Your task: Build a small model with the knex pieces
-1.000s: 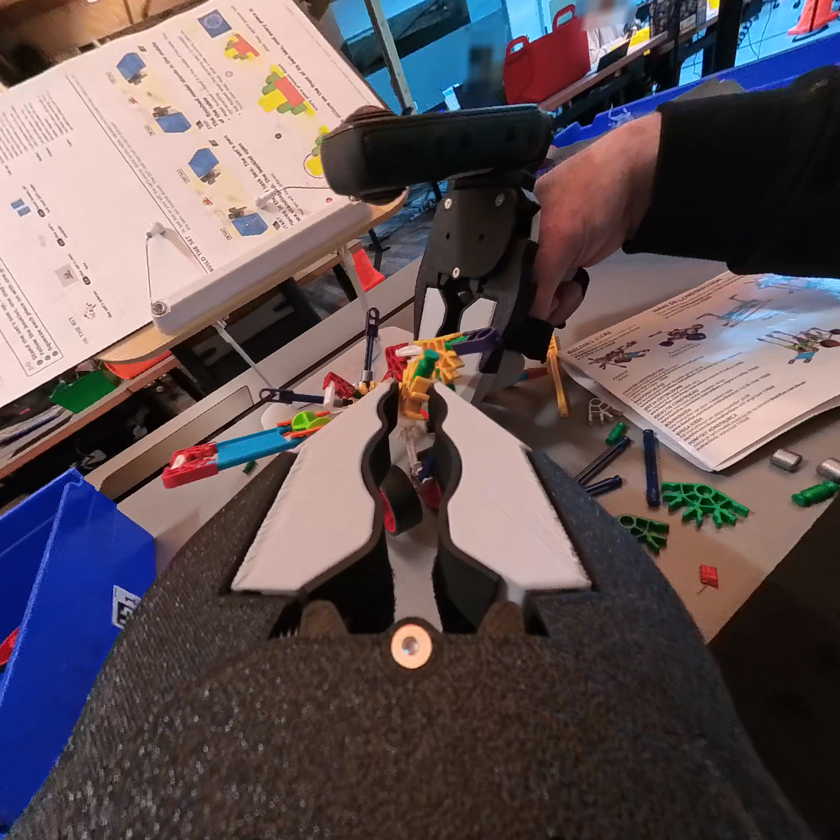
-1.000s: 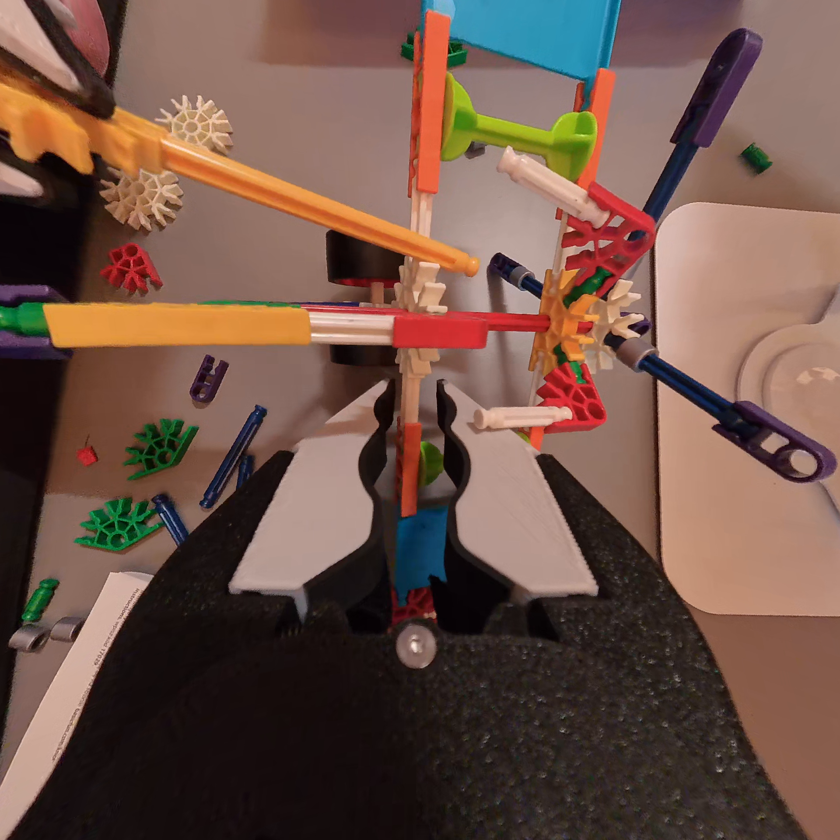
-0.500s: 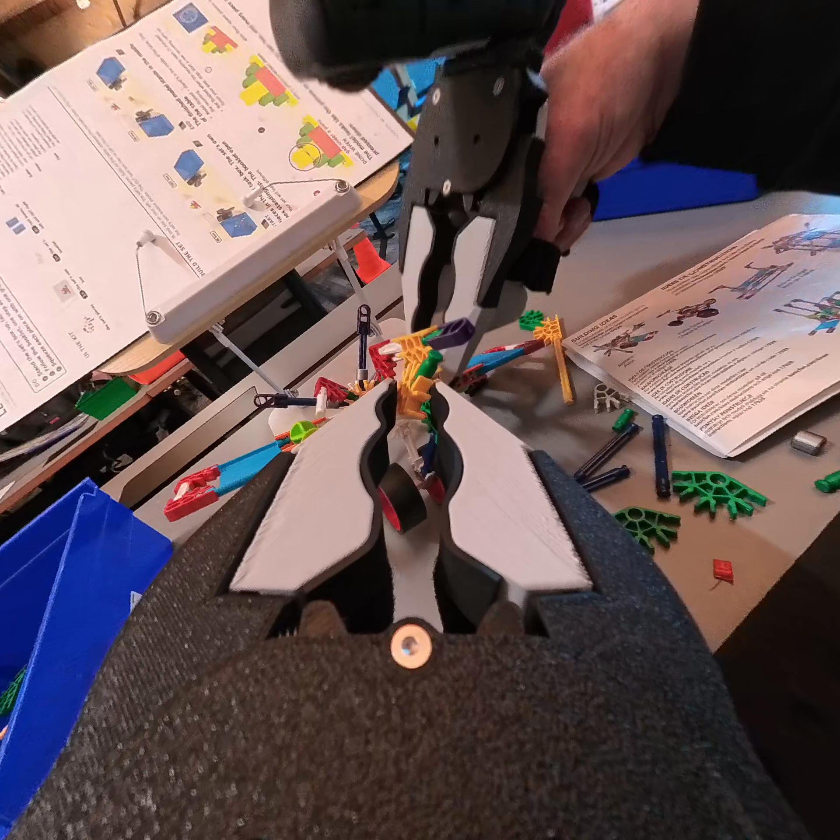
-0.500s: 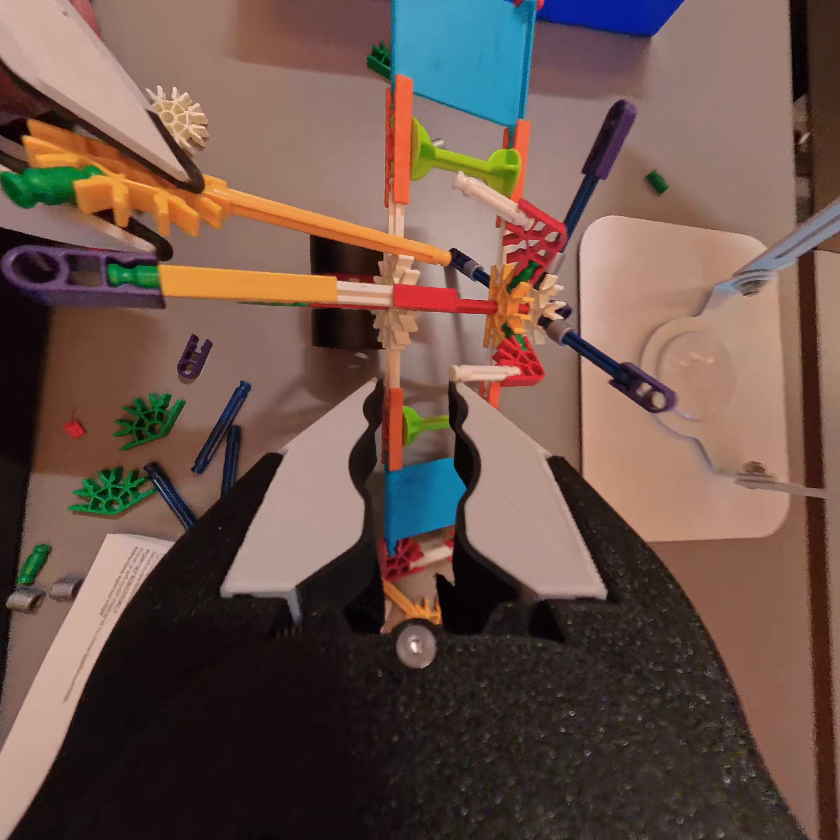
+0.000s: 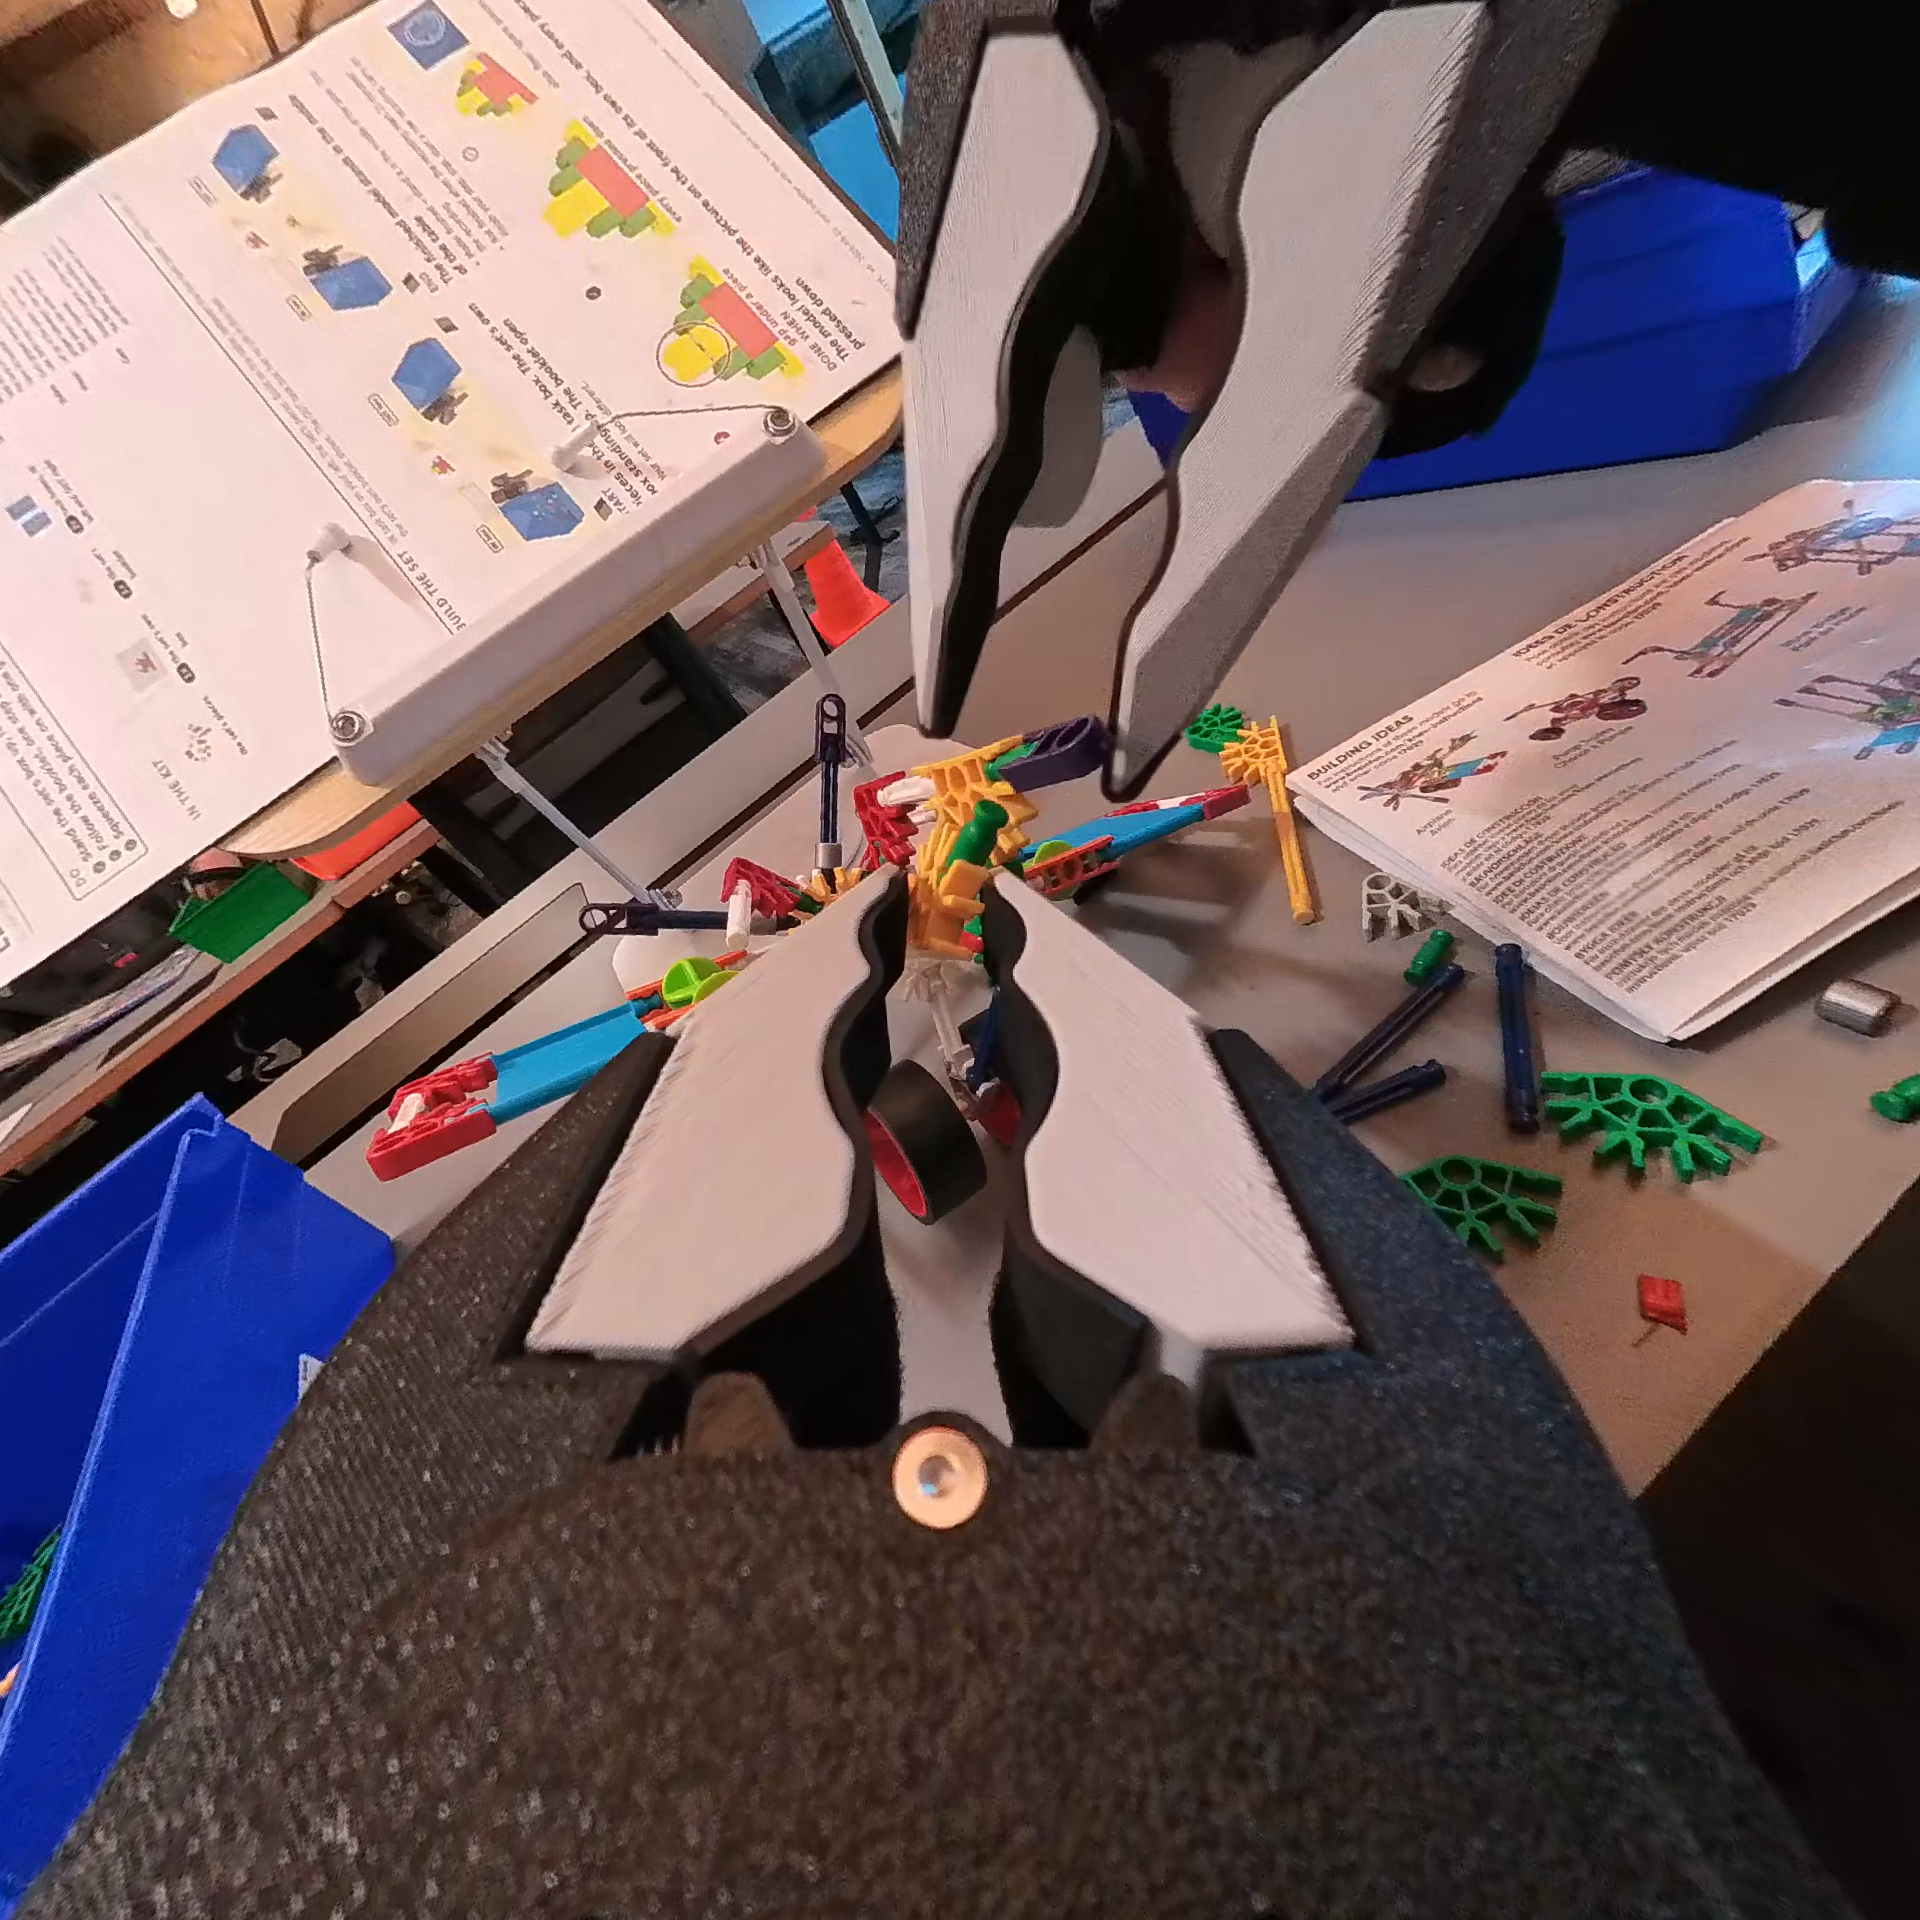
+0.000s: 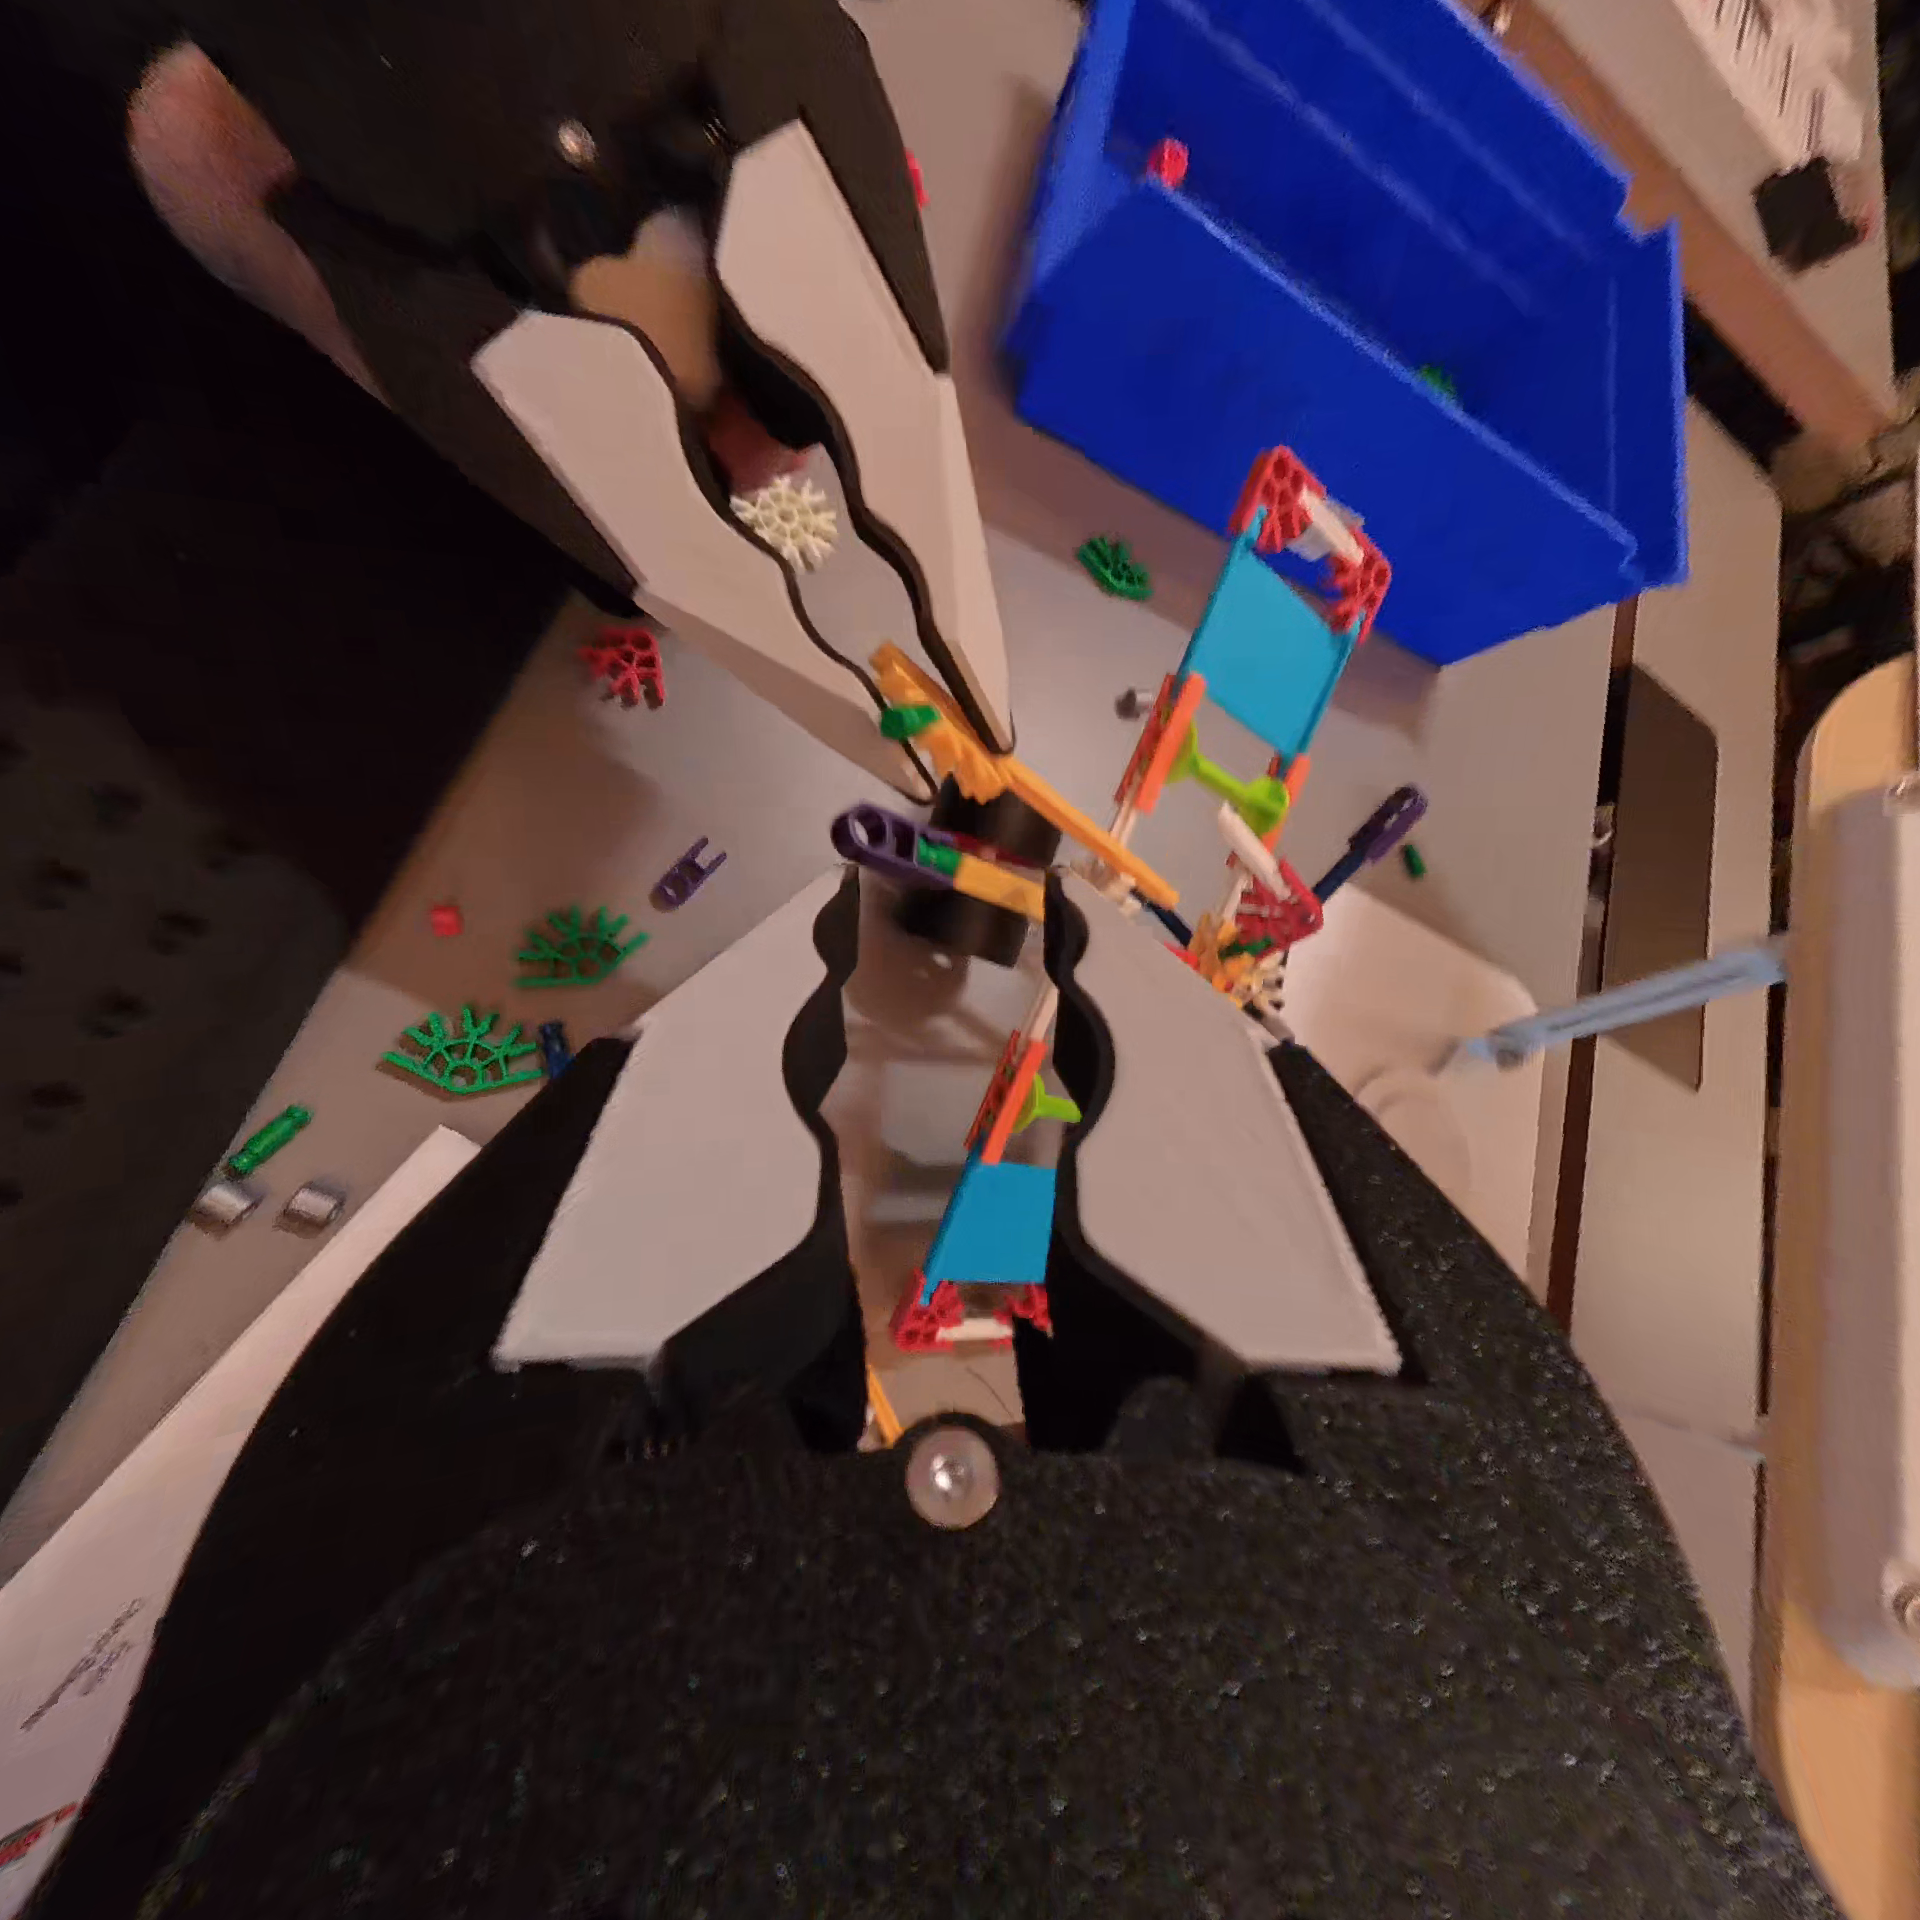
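Right wrist view — blue bin (image 6: pixel 1351 343) holds small parts; both grippers unclear.

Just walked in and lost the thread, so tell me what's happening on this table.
A person works two handheld grippers over a colourful rod-and-connector toy model. The left gripper is shut on the model's yellow connector cluster, above its black wheel. The right gripper hangs open just above the model's purple clip. Loose green connectors, dark blue rods and an instruction booklet lie beside it.

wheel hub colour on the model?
Red hub, black tyre: wheel, clearest in the left wrist view.
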Demonstrator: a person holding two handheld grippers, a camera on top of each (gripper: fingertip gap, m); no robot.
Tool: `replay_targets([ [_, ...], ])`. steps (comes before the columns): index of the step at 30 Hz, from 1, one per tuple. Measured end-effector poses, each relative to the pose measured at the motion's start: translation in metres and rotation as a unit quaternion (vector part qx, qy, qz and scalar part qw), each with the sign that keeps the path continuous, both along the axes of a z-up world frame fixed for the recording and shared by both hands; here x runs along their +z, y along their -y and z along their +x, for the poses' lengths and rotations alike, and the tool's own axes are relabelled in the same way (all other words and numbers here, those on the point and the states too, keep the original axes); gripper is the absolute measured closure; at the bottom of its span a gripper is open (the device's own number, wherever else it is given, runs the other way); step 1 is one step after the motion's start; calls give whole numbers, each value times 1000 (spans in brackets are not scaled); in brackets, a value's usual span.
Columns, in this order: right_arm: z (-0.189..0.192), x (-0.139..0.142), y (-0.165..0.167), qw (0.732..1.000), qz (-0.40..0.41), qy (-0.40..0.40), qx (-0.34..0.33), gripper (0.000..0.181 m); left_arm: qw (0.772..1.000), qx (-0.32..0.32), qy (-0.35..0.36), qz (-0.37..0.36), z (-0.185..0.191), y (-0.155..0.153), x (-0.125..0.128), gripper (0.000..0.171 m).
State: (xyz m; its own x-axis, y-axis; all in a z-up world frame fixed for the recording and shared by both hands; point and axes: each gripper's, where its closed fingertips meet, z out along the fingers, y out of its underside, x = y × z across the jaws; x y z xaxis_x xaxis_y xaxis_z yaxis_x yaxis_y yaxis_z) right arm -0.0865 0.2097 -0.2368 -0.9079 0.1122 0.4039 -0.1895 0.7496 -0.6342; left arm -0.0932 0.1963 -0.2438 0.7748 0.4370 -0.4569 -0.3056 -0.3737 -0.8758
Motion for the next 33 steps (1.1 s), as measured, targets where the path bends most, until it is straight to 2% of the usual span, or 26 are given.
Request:
replay_targets([
  [6, 8, -1, 12, 999, -8, -9, 32, 159, 1000, -1, 2, 1, 0, 1, 0, 159],
  [20, 26, -7, 11, 997, 28, 27, 64, 159, 1000, -17, -17, -18, 6, -2, -2, 159],
  [29, 28, 0, 13, 998, 29, -5, 64, 160, 1000, -18, -9, -13, 5, -1, -2, 160],
  [33, 32, 4, 9, 997, 26, -3, 71, 169, 1000, -19, -7, -12, 5, -2, -3, 159],
])
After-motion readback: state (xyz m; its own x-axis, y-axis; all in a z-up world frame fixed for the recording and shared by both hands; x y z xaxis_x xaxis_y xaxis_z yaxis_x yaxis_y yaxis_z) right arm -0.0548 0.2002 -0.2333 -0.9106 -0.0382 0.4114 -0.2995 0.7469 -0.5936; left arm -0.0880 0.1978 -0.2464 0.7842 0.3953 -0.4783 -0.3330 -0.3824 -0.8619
